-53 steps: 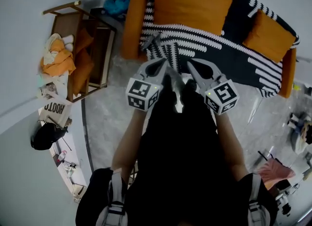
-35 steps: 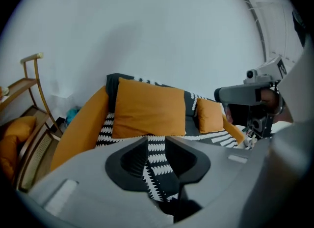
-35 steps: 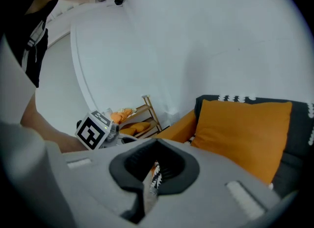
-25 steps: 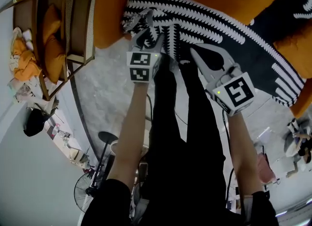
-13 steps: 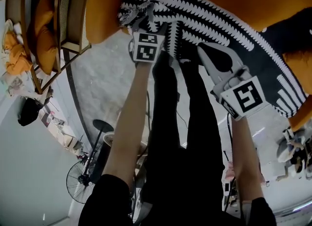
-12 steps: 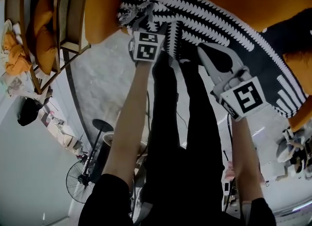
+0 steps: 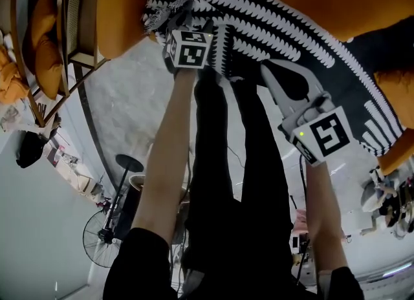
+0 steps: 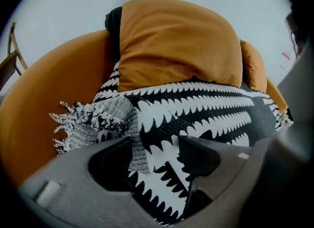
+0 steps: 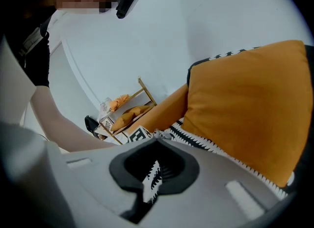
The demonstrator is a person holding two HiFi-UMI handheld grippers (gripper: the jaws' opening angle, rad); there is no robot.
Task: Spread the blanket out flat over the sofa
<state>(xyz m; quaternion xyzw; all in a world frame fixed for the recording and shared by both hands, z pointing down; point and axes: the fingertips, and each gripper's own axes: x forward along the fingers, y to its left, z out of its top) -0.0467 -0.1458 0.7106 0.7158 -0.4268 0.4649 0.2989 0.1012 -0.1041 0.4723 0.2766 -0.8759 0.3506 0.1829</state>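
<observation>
My left tool (image 8: pixel 156 143) stood low over the front edge of the sofa (image 8: pixel 51 89). Its jaws were spread and opening wider. The blanket (image 8: pixel 211 116) lay between them, but the pads did not press on it. I judged that this end of the cloth was being let go because it already lay where it should.

The black and white blanket covered the seat. It ran under the orange cushion (image 8: pixel 176 45) and its fringed corner (image 8: pixel 73 124) rested against the sofa's arm, a little bunched. That corner probably needed one more pull to lie flat.

My right tool (image 9: pixel 157 142) had its jaws pressed together at the tips. A strip of the pattern showed through the gap behind the tips, but I saw no fold pinched there, so I took this tool as empty. In the head view it pointed at the part of the blanket that hung over the front of the seat, probably ready for the next hold.

I could read no brand, label or word anywhere. The cube (image 7: pixel 189 48) on the left tool carried only square black and white markers.
</observation>
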